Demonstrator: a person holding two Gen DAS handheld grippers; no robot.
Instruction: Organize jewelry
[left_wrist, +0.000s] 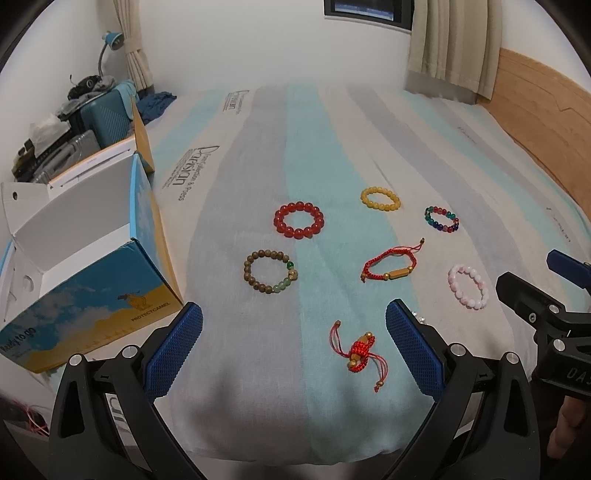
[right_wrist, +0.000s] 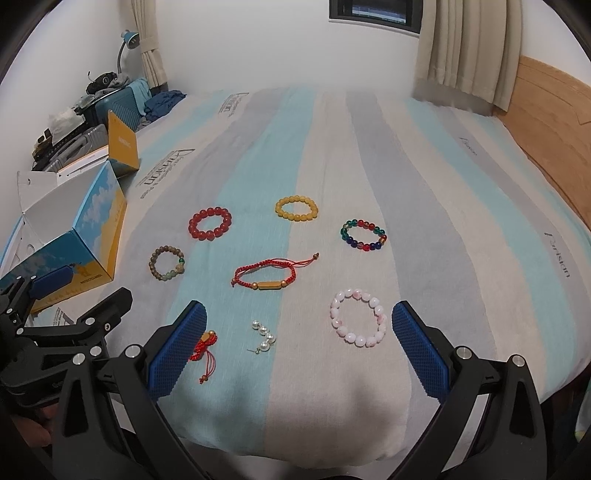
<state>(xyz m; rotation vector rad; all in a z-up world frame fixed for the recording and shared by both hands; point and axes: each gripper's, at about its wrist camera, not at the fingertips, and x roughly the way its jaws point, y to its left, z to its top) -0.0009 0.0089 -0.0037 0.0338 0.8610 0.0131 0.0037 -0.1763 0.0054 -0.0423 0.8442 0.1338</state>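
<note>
Bracelets lay scattered on the striped bedcover (right_wrist: 424, 192): a red glass-bead bracelet (right_wrist: 209, 223) at ten o'clock, a pink bead bracelet (right_wrist: 359, 322) at four. The open blue-and-yellow cardboard box (left_wrist: 92, 273) at nine o'clock showed only white inner walls; its floor was hidden. Both the left gripper (left_wrist: 294, 325) and the right gripper (right_wrist: 298, 321) were wide apart, holding nothing. A small pearl piece (right_wrist: 264, 336) was hard to identify.

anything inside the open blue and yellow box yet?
The open blue-and-yellow cardboard box shows only bare white inner walls and part of a white floor; no jewelry visible. Its near wall hides the front of the floor, so that part is unconfirmed.
</note>
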